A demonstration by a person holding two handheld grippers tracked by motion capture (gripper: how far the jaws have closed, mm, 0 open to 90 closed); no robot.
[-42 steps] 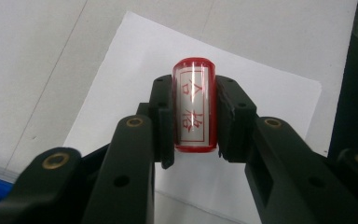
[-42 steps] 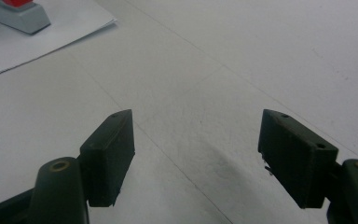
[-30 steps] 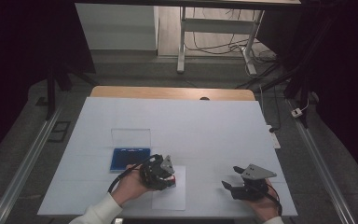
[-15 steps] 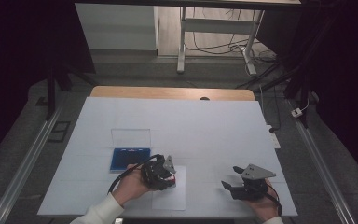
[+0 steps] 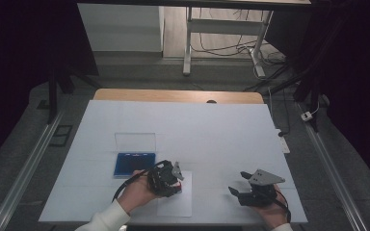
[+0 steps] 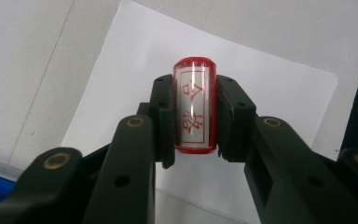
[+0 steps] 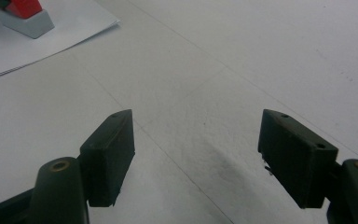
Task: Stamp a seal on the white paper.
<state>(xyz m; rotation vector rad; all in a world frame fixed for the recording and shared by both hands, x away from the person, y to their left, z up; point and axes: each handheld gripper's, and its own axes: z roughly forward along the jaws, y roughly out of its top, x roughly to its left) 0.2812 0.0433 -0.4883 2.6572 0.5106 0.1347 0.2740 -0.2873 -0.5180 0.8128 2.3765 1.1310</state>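
A red, clear-cased cylindrical stamp with red characters on its white inner label is being gripped between the two black jaws of the left gripper, which are being pressed against its sides. The stamp is being held over a white sheet of paper that is lying flat on the pale white table. In the high view, the left gripper is being held by a hand in a white sleeve above the same sheet of paper near the table's front edge.

Just behind and to the left of that gripper, a blue rectangular ink-pad case with a clear lid standing open is lying on the table.

The right gripper is being held well apart from the left, low over bare table at the front right. Its jaws are being kept spread wide with nothing between them, as seen in the right gripper view. At the upper left corner of that view, a corner of the paper sheet is being shown, with a small red and grey block on it.
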